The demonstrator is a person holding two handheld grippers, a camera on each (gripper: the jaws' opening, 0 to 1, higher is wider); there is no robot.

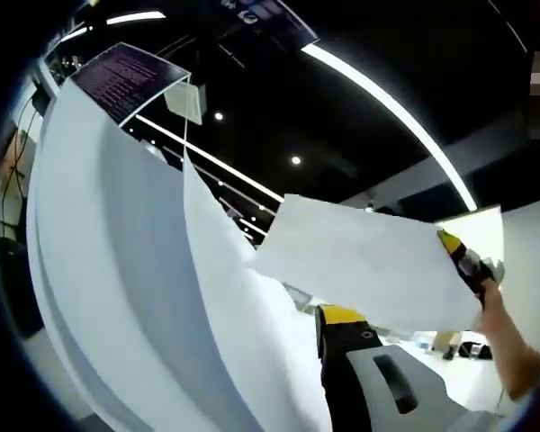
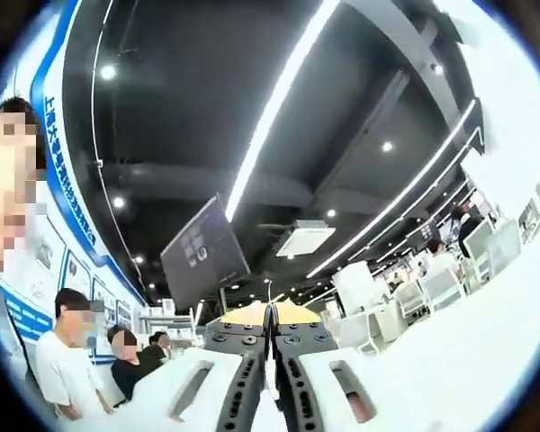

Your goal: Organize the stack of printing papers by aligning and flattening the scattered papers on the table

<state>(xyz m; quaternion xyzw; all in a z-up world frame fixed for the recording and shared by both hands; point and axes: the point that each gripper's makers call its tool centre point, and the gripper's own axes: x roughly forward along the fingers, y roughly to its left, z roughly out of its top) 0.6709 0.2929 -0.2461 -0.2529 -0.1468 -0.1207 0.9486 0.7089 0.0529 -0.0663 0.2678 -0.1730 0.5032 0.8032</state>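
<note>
Both views tilt up toward the ceiling. Several white paper sheets [image 1: 135, 270] curve upward on the left of the left gripper view, rising from my left gripper [image 1: 310, 317]. Its right jaw, yellow at the tip, presses against them, and the paper hides the other jaw. A single white sheet [image 1: 364, 261] hangs across the middle, pinched at its right edge by my right gripper [image 1: 463, 255], with a person's hand [image 1: 508, 337] behind it. In the right gripper view my right gripper [image 2: 270, 317] is shut, and the thin edge of the sheet [image 2: 270, 382] shows between its jaws.
Long ceiling light strips [image 2: 279, 99] run overhead, and a dark hanging screen [image 2: 202, 243] sits below them. People [image 2: 67, 360] stand at the left by a blue-and-white wall. White desks and chairs [image 2: 432, 283] fill the right. Another hanging screen [image 1: 126, 76] is at the upper left.
</note>
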